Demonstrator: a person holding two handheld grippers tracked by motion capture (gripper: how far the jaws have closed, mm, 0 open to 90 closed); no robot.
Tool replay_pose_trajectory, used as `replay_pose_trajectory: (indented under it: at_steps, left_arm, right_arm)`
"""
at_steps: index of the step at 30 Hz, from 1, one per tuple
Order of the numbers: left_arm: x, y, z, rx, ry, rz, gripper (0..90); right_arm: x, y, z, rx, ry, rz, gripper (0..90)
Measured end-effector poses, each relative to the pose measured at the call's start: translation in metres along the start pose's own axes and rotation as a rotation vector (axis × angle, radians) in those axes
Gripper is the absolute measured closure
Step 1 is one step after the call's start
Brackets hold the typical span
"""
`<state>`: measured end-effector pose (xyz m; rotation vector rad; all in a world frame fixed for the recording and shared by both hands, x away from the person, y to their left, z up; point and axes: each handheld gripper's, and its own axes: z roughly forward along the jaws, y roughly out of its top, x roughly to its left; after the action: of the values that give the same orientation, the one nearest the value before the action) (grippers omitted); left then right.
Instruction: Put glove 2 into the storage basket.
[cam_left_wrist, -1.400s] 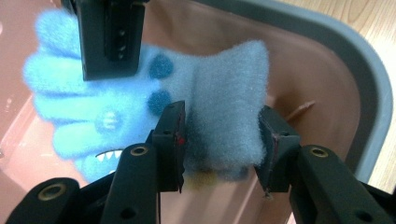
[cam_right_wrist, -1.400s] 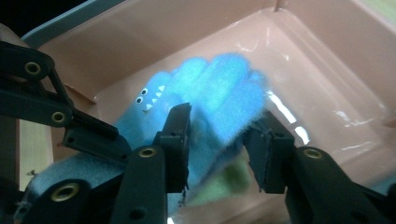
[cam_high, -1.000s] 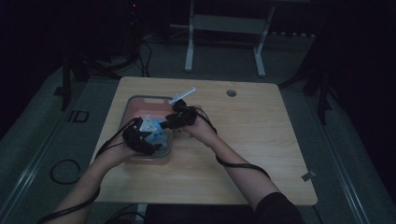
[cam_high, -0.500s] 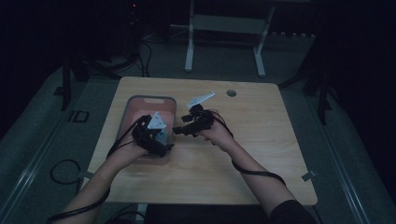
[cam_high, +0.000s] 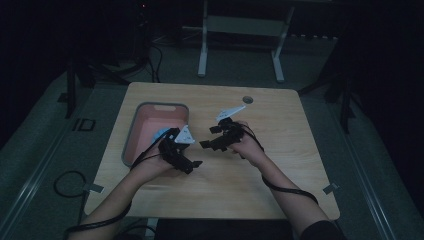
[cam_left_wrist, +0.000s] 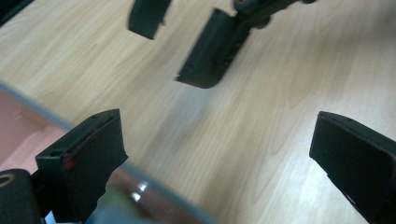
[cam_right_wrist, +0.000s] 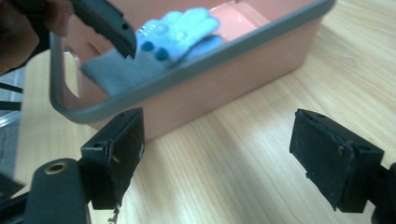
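L hand-held gripper (cam_high: 192, 164) – jaws spread wide, nothing between them; they've just been opening. It sits low over the worktop (cam_high: 280, 165) just right of the pink bin (cam_high: 131, 145), tips aimed toward the person's right and a bit back. L hand (cam_high: 159, 164) wraps the body from behind, forearm coming up from bottom left, cable looping off the wrist. In the left gripper view both black pads (cam_left_wrist: 84, 154) stand far apart over bare wood, bin rim at lower left, the other gripper's jaws hanging at top.

R hand-held gripper (cam_high: 206, 138) – jaws also apart & empty, just been opening. Points left toward the L one, tips near each other but not touching. R hand (cam_high: 247, 145) grips it from the right side, forearm angled in from bottom right, grey plate tilted up-back. Right gripper view: pads (cam_right_wrist: 336, 154) wide over wood, bin wall just ahead.

Blue glove (cam_right_wrist: 159, 46) – lying inside the bin with dotted fingers up top, on a grey-blue cloth part; free of both grippers. From the high view a bit of blue (cam_high: 161, 134) shows in the bin next to the L gripper.
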<state>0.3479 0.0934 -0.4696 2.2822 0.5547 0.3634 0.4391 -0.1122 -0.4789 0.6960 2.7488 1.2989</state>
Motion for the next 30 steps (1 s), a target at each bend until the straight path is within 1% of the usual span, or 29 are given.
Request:
replay_pose_trajectory:
  at_steps: [4,5,7,8,10,15,17,18,19,22,25,26,30]
  left_arm:
    - [-0.007,0.007,0.006,-0.011,-0.018,0.024,3.6]
    - [-0.009,0.009,0.009,-0.023,-0.025,0.022,3.6]
    - [-0.01,0.011,0.01,-0.023,-0.029,0.025,3.6]
    - [-0.014,0.013,0.014,-0.026,-0.043,0.035,3.6]
    - [-0.019,0.015,0.018,-0.03,-0.048,0.051,3.6]
    - [-0.029,0.017,0.029,-0.036,-0.086,0.064,3.6]
    - [-0.033,0.017,0.034,-0.03,-0.095,0.078,3.6]
    - [-0.036,0.017,0.038,-0.03,-0.106,0.08,3.6]
    - [-0.036,0.017,0.04,-0.031,-0.11,0.08,3.6]
    - [-0.04,0.017,0.045,-0.035,-0.123,0.079,3.6]
    - [-0.043,0.018,0.048,-0.038,-0.13,0.083,3.6]
    - [-0.046,0.018,0.051,-0.04,-0.14,0.09,3.6]
    - [-0.052,0.02,0.059,-0.045,-0.161,0.097,3.6]
  right_arm:
    - [-0.004,-0.007,-0.006,-0.004,-0.018,0.007,18.1]
    - [-0.006,-0.009,-0.008,-0.005,-0.019,0.01,18.1]
    - [-0.008,-0.012,-0.01,-0.008,-0.018,0.019,18.1]
    - [-0.009,-0.014,-0.012,-0.01,-0.021,0.022,18.3]
    - [-0.013,-0.022,-0.016,-0.012,-0.029,0.034,18.3]
    - [-0.017,-0.034,-0.02,-0.002,-0.038,0.039,18.3]
    - [-0.018,-0.039,-0.022,0.001,-0.047,0.046,18.2]
    - [-0.019,-0.041,-0.024,0.001,-0.049,0.049,18.3]
    - [-0.021,-0.046,-0.026,0.001,-0.053,0.055,18.3]
    - [-0.022,-0.051,-0.028,-0.001,-0.054,0.065,18.3]
    - [-0.022,-0.056,-0.03,-0.001,-0.063,0.066,18.3]
    - [-0.023,-0.058,-0.031,-0.002,-0.061,0.066,18.3]
    - [-0.022,-0.071,-0.036,-0.003,-0.063,0.066,18.3]
